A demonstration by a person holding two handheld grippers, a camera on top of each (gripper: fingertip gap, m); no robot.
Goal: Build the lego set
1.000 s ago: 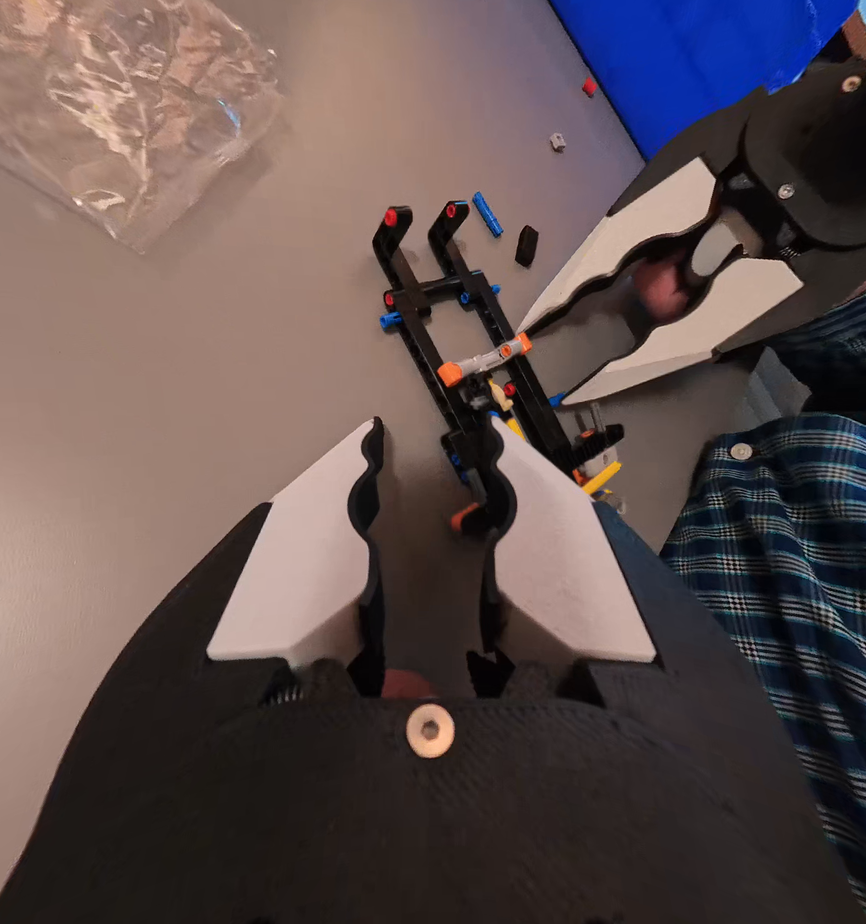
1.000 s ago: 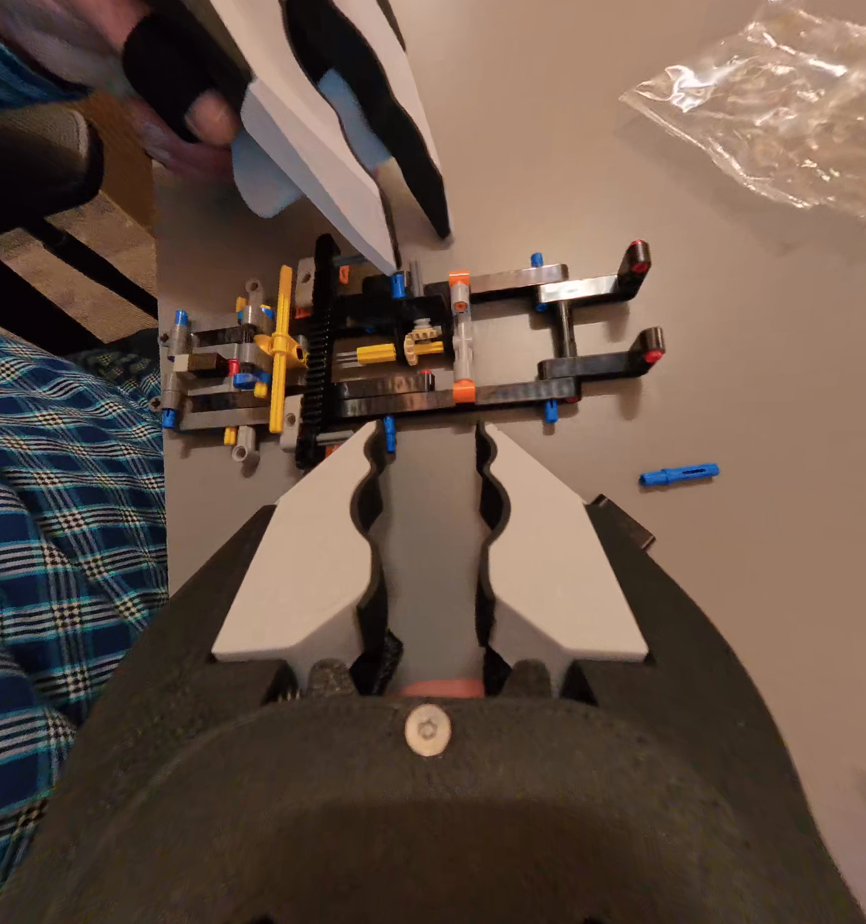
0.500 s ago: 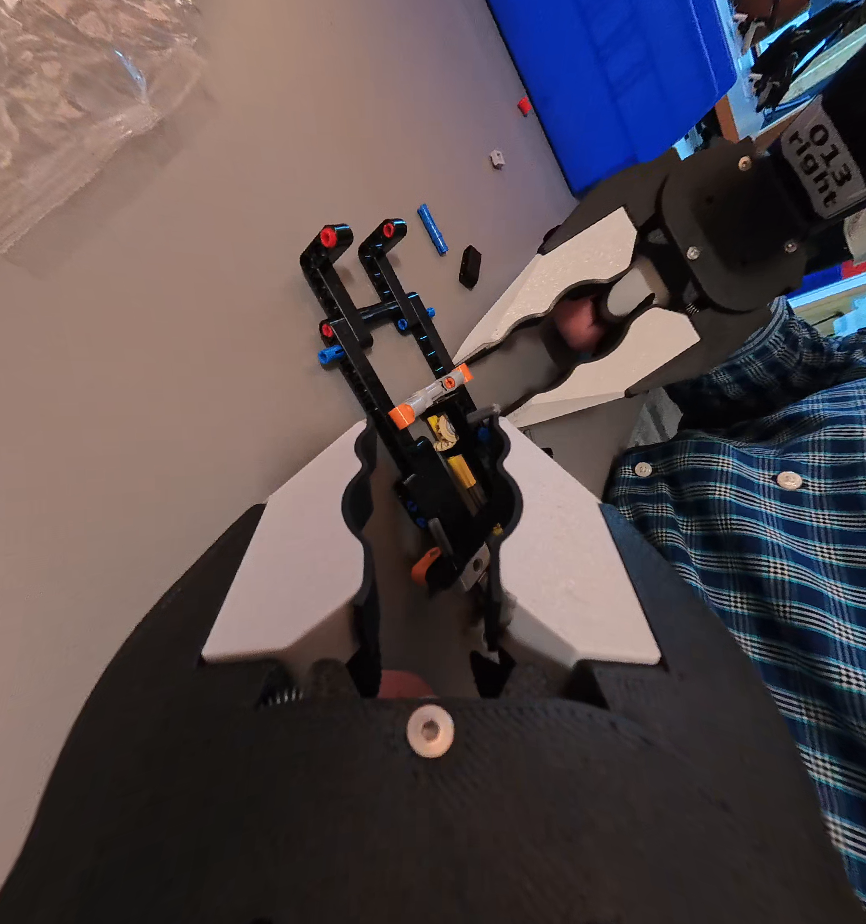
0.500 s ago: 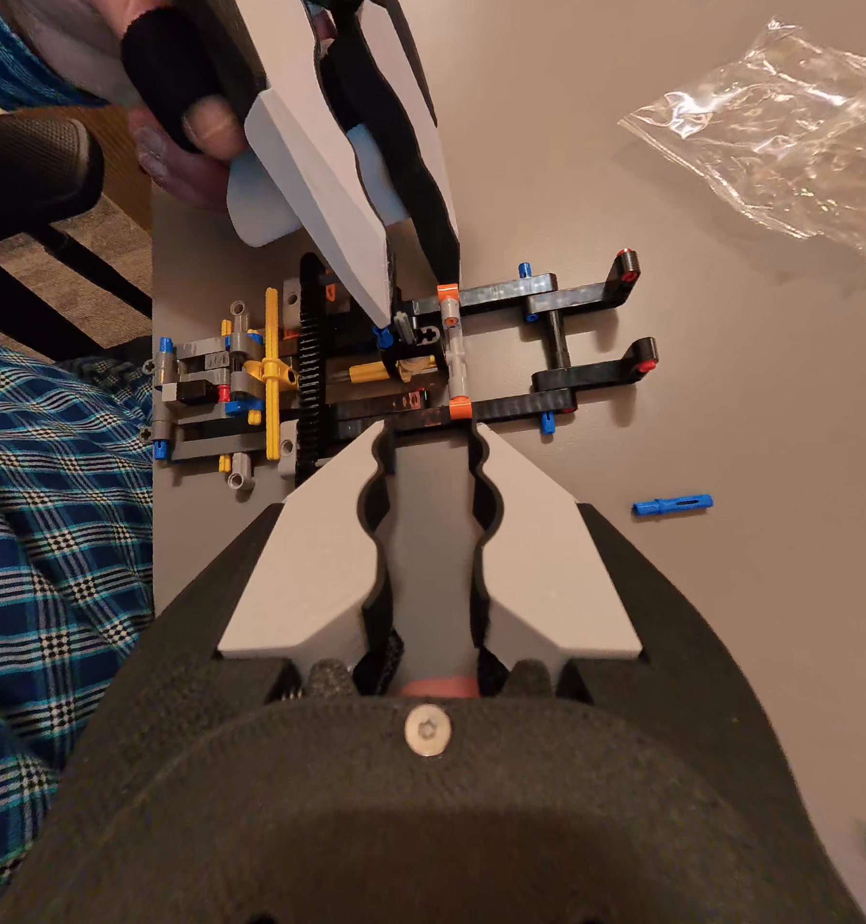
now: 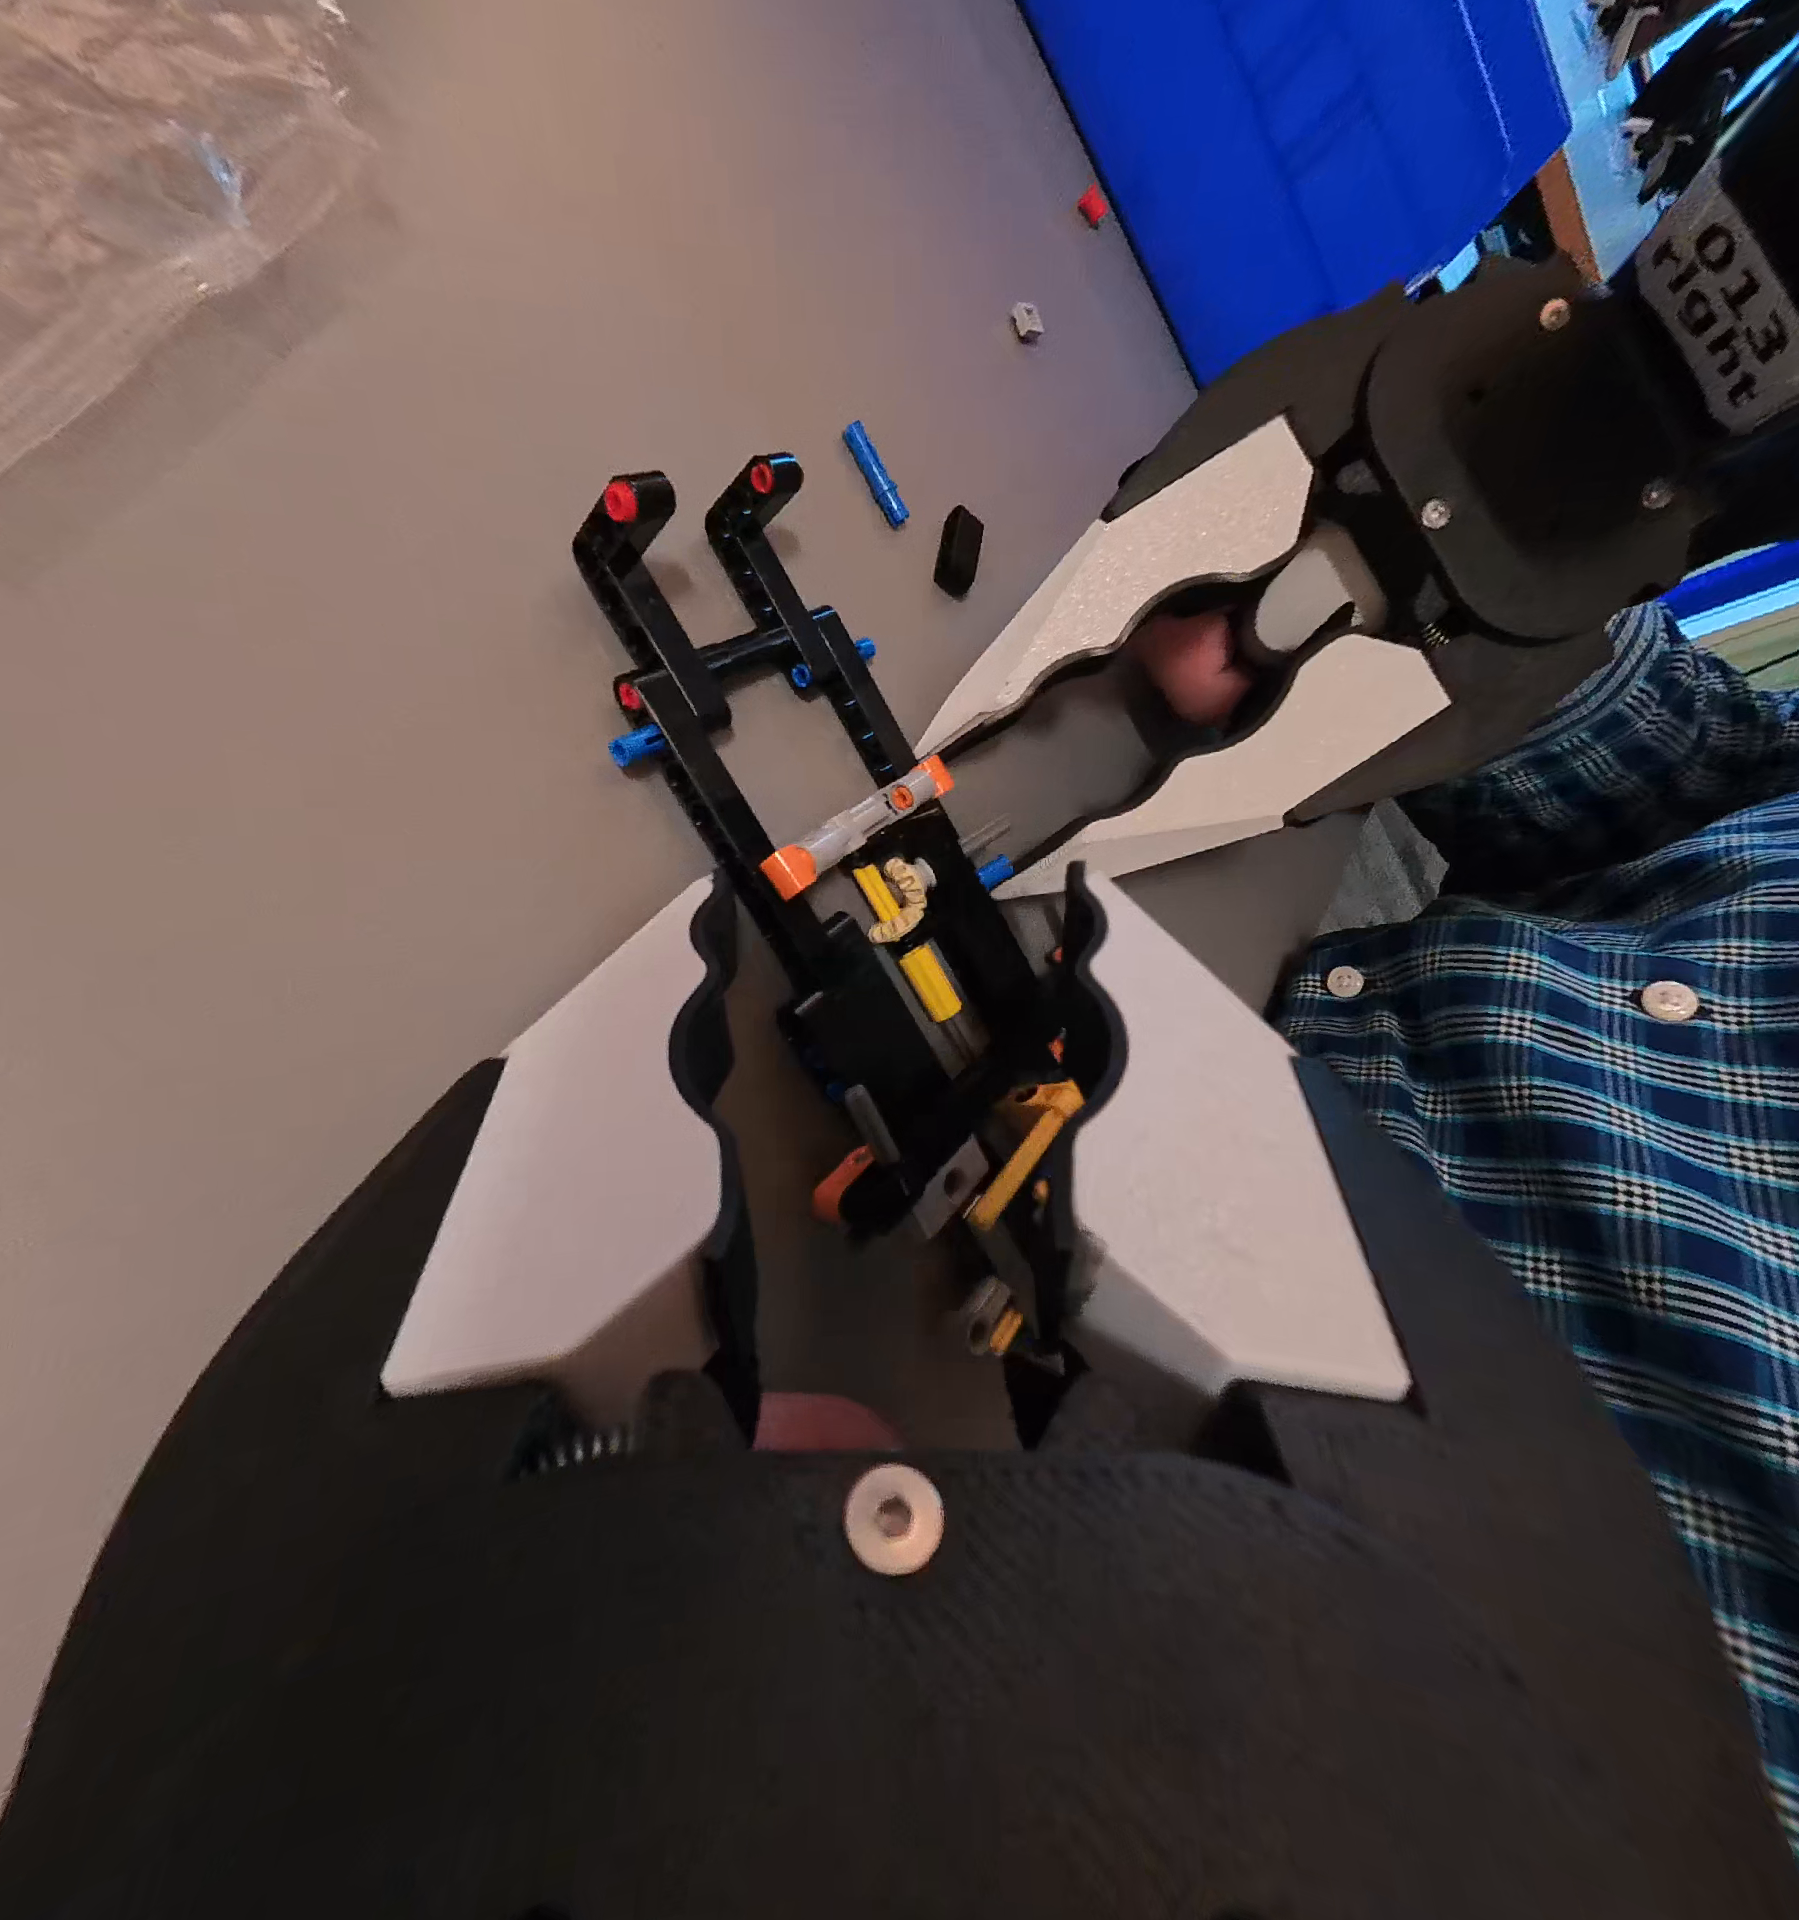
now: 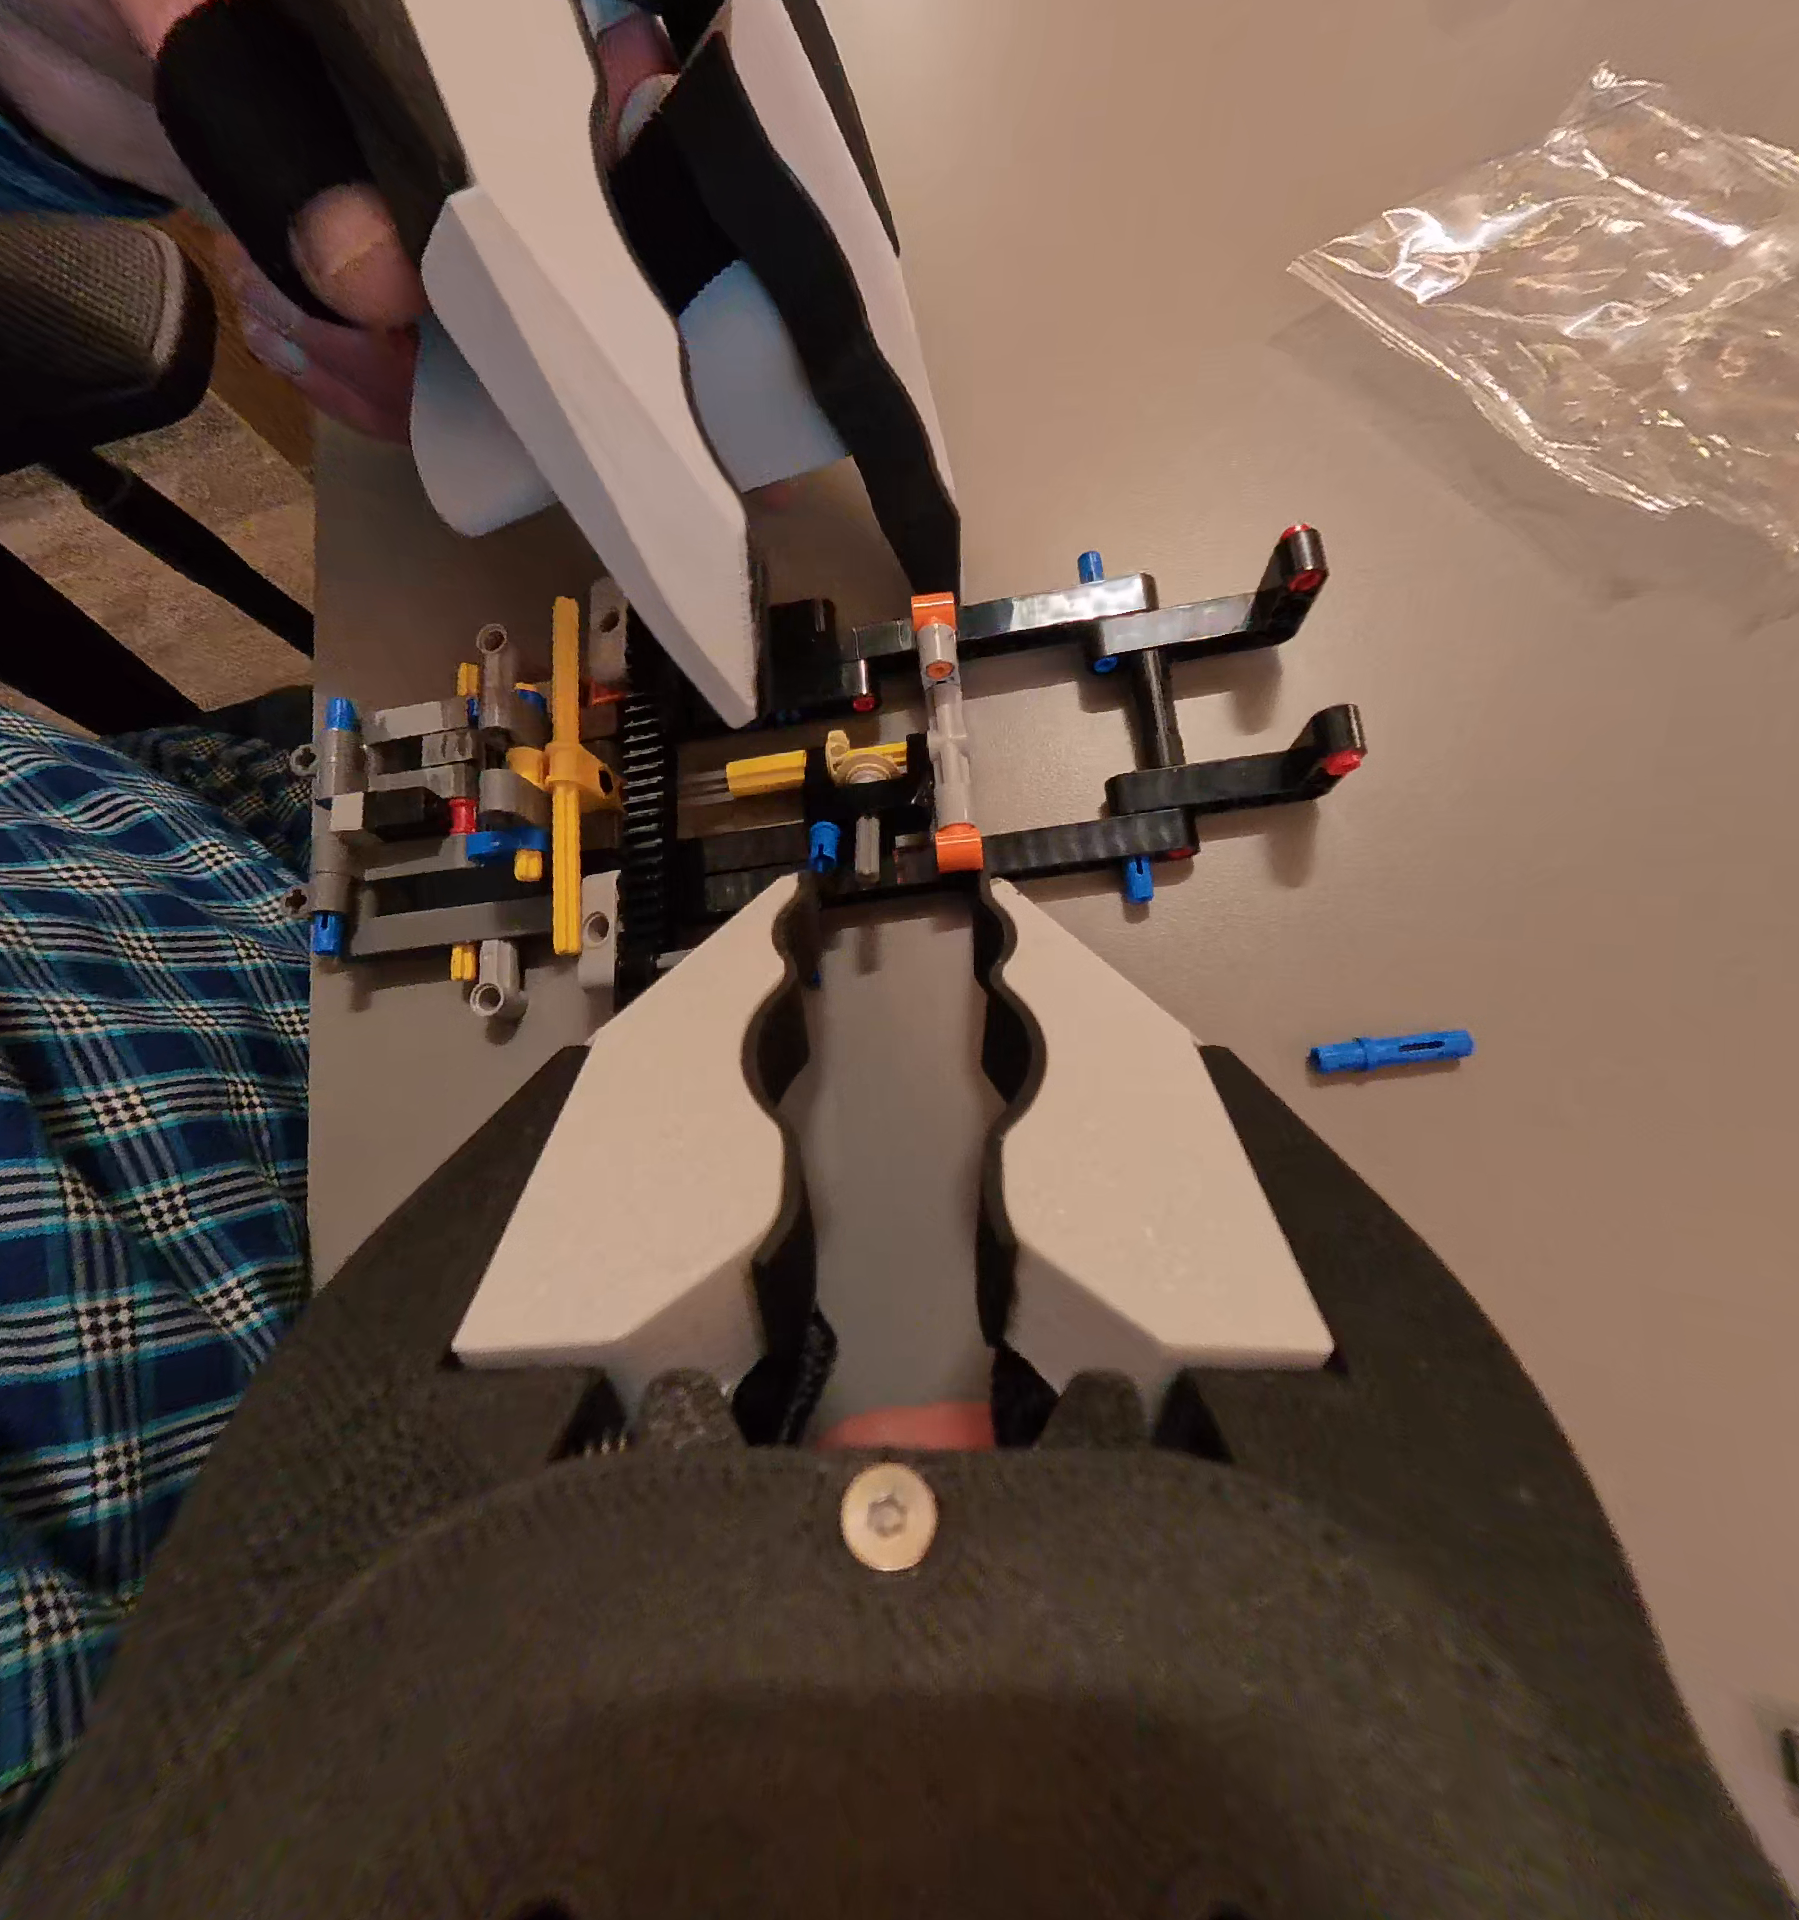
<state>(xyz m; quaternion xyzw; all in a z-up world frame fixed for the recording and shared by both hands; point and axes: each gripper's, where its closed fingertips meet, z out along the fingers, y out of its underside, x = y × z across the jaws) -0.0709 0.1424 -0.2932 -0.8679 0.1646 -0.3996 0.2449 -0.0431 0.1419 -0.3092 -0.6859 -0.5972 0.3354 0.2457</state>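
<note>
The lego model (image 5: 874,935) is a long black frame with orange, yellow, blue and red parts, flat on the grey table (image 5: 303,831). My left gripper (image 5: 895,894) is open and straddles the model's middle. Its right pad touches the model's side, and a gap shows on the left. In the right wrist view the model (image 6: 1082,831) lies crosswise, and the left gripper (image 6: 838,655) comes down on it from above. My right gripper (image 6: 887,899) is open and empty, with its tips at the near black beam beside the orange connector (image 6: 957,847). It also shows in the left wrist view (image 5: 978,810).
A loose blue pin (image 6: 1388,1049) lies to the right of the model, with a small black piece (image 5: 959,535) near it. A grey piece (image 5: 1027,322) and a red piece (image 5: 1090,203) lie farther off. There are also a clear plastic bag (image 6: 1622,312), a blue bin (image 5: 1290,156), and a person's plaid shirt (image 6: 95,1143) at the table edge. The grippers' ends are close to 4 centimeters from one another. From the right gripper's tips to the red piece (image 5: 1090,203) is close to 25 centimeters.
My left gripper has moved forward over the model and its jaws have spread wider around it. My right gripper has closed in on the near beam.
</note>
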